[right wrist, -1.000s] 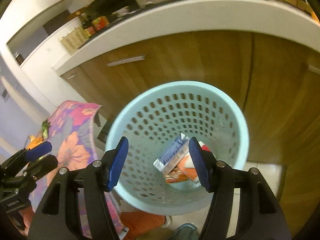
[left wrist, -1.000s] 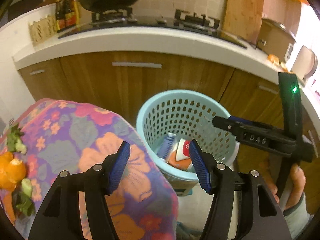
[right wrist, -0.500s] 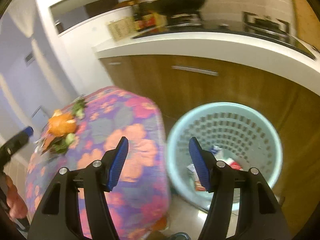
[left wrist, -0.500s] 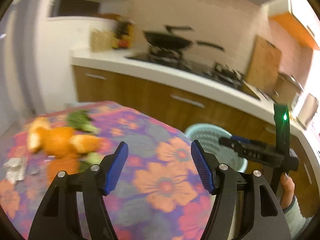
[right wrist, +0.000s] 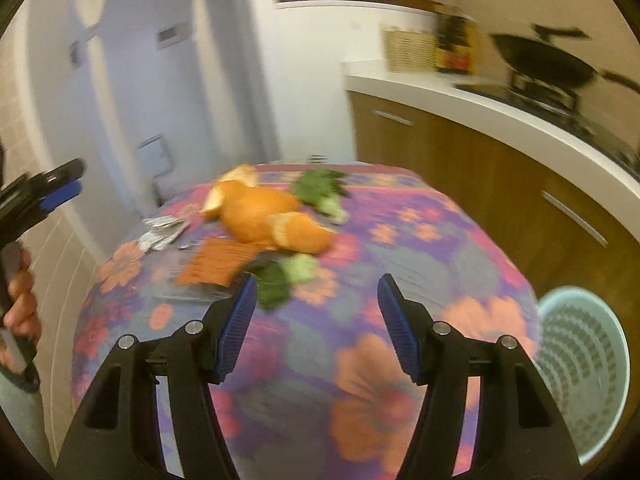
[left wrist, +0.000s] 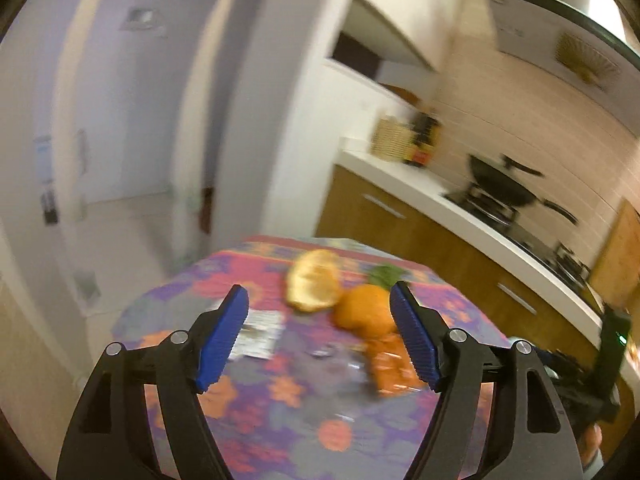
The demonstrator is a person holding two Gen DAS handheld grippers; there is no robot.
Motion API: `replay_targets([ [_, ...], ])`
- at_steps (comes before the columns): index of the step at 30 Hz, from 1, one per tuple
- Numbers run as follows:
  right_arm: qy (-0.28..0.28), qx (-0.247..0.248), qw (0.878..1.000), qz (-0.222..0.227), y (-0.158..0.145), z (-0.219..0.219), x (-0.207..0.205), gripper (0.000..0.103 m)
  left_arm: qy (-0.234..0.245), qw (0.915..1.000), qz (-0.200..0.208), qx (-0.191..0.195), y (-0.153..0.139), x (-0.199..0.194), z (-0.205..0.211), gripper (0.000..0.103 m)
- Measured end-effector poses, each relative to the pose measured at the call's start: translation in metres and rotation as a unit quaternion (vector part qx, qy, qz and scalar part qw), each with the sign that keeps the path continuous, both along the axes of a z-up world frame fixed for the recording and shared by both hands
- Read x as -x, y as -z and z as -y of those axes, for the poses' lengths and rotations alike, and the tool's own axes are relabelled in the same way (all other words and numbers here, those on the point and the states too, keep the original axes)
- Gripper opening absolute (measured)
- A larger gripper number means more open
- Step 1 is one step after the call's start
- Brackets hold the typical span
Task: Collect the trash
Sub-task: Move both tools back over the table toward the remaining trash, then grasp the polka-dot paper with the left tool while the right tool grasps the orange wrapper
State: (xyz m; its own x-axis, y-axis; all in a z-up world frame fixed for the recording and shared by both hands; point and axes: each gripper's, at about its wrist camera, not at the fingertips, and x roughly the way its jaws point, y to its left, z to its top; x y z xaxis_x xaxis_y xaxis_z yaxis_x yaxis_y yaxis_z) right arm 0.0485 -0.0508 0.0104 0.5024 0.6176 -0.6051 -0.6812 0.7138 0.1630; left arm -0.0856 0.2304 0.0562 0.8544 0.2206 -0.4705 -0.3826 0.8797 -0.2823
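We take the orange peel pile (right wrist: 272,220) as landmark; it sits toward the far end of the desk (right wrist: 400,344), on the flowered cloth. Left claw (left wrist: 320,336) is empty, its jaws have just been opening and stand wide, nothing between the blue pads. Through the left wrist view the peel (left wrist: 362,312) lies straight ahead and a touch right of the claw's centre line, with a pale curled piece of peel (left wrist: 314,288) behind-left of it, an orange wrapper (left wrist: 394,368) on the near side of it, and silver foil scraps (left wrist: 256,334) to its left. Right claw (right wrist: 314,326) is also parted and empty, nothing pinched. From the right wrist view the peel pile lies ahead and left of the claw, green leaf scraps (right wrist: 280,280) on the near side of the pile just by the left pad, more greens (right wrist: 322,196) behind-right of the pile, the wrapper (right wrist: 218,264) near-left of it, foil (right wrist: 164,232) left of it. The pale blue basket (right wrist: 584,364) is on the floor well right of the pile, past the desk edge. The pile's long axis runs roughly across the right claw's view, left-far to right-near. We judge both claws are above the desk, not touching anything yet; blur makes contact hard to rule on, but gaps look clear. We judge the left claw is better lined up with the peel, the right nearer the near leaf scraps, so next grab likely splits that way. Risk: loose peel pieces may come apart when pinched.
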Motion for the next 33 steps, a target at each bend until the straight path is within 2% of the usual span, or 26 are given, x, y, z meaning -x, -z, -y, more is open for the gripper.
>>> replay_targets([
  [9, -0.036, 0.002, 0.999, 0.004, 0.008, -0.077, -0.005, 0.059, -0.052, 0.9948, -0.074, 0.045, 0.056, -0.045, -0.073, 0.071],
  [12, -0.037, 0.004, 0.999, 0.008, 0.012, -0.090, -0.009, 0.059, -0.064, 0.9905, -0.104, 0.064, 0.080, -0.060, -0.091, 0.072],
  [16, -0.035, 0.001, 0.999, 0.005, 0.018, -0.100, -0.016, 0.059, -0.055, 0.9865, -0.130, 0.084, 0.105, -0.070, -0.099, 0.071],
  [19, -0.036, 0.007, 0.999, 0.001, 0.025, -0.105, -0.018, 0.059, -0.047, 0.9810, -0.177, 0.064, 0.117, -0.079, -0.089, 0.070],
  [20, -0.037, 0.008, 0.999, -0.002, 0.027, -0.106, -0.018, 0.059, -0.047, 0.9801, -0.188, 0.044, 0.116, -0.081, -0.084, 0.070],
  [22, -0.040, 0.012, 0.999, -0.011, 0.035, -0.108, -0.019, 0.059, -0.037, 0.9782, -0.202, 0.030, 0.117, -0.084, -0.077, 0.069],
  [24, -0.039, 0.017, 0.999, -0.018, 0.041, -0.109, -0.019, 0.059, -0.039, 0.9755, -0.217, -0.001, 0.118, -0.086, -0.067, 0.067],
  [26, -0.040, 0.008, 0.999, -0.012, 0.039, -0.106, -0.018, 0.059, -0.036, 0.9758, -0.216, -0.004, 0.116, -0.085, -0.063, 0.056],
  [28, -0.042, 0.005, 0.999, -0.013, 0.040, -0.105, -0.018, 0.059, -0.039, 0.9767, -0.211, -0.007, 0.115, -0.081, -0.061, 0.039],
  [29, -0.043, 0.004, 0.999, -0.013, 0.041, -0.104, -0.018, 0.059, -0.040, 0.9779, -0.205, -0.003, 0.114, -0.077, -0.061, 0.037],
  [31, -0.045, -0.003, 0.999, -0.013, 0.040, -0.103, -0.018, 0.059, -0.036, 0.9811, -0.190, -0.003, 0.111, -0.070, -0.059, 0.021],
  [33, -0.049, -0.006, 0.999, -0.019, 0.040, -0.102, -0.019, 0.059, -0.036, 0.9832, -0.179, -0.008, 0.108, -0.066, -0.056, 0.014],
])
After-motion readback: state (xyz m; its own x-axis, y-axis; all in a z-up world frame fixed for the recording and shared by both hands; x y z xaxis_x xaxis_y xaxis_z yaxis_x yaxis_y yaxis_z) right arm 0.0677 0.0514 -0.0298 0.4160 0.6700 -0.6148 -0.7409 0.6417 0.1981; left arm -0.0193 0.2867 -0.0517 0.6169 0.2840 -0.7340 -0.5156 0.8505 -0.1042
